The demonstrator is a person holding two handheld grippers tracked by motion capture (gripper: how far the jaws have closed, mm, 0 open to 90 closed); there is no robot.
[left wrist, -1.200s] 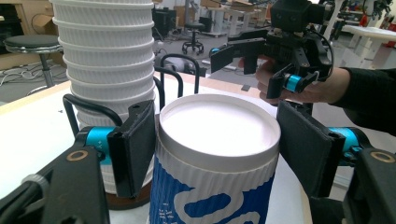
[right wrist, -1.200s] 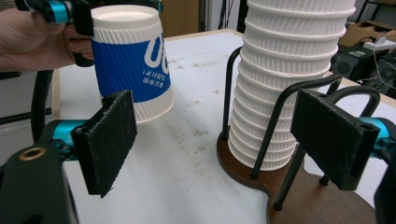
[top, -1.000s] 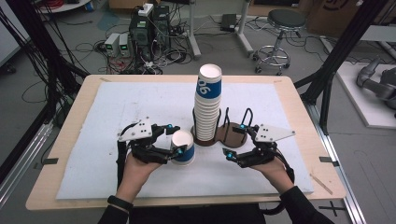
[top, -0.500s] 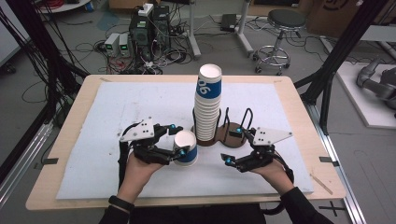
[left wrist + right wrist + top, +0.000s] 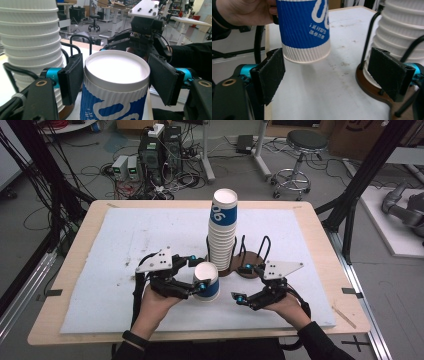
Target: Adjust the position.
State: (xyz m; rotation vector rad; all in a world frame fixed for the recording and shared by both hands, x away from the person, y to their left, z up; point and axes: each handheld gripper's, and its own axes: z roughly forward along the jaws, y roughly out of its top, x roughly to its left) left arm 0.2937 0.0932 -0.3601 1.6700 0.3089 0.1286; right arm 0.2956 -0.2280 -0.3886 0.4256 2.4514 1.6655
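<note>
Keep the blue-and-white cup [image 5: 115,85] level and squeezed only lightly so the ribbed wall doesn't buckle; bring it over w/o bumping the cup stack [image 5: 223,230]. Left gripper [image 5: 196,275] fingers [image 5: 72,77] clamp the cup near its rim, one each side, lifted off the surface [image 5: 125,235]. Right gripper [image 5: 250,287] fingers [image 5: 270,73] gape, empty, cup just ahead.

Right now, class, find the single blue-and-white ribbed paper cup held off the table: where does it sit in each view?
High view: blue-and-white ribbed paper cup low centre, gripped by the left gripper.
Left gripper view: cup centre, between its black jaws.
Right gripper view: cup top centre, upside down, raised off the table.
Shared landmark: the tall stack of white ribbed cups beside it.
</note>
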